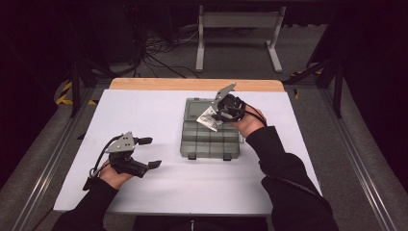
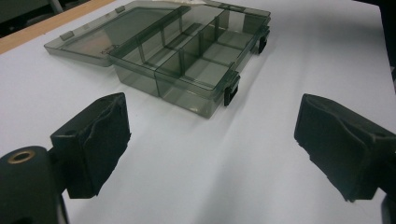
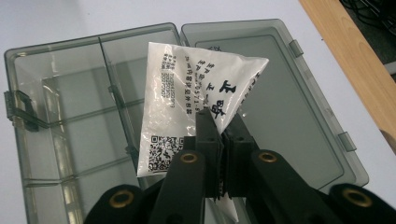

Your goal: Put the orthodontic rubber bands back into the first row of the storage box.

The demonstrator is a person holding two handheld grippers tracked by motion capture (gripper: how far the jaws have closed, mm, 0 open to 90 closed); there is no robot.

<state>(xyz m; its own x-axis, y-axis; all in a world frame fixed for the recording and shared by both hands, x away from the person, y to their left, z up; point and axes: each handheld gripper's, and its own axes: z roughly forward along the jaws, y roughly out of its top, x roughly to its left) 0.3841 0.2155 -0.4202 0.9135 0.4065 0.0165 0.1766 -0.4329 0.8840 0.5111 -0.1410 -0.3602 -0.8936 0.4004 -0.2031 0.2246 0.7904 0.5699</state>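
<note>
Jaws of the right gripper (image 3: 219,140) pinch a white packet (image 3: 196,100) above the organizer box (image 3: 60,154).

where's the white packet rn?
High view: the white packet is right of centre, pinched in the right tool, held above the open compartment box near its lid hinge.

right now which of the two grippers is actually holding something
The right gripper: its jaws are shut on a white printed packet above the open compartment box. The left gripper is open, with nothing between its jaws.
</note>
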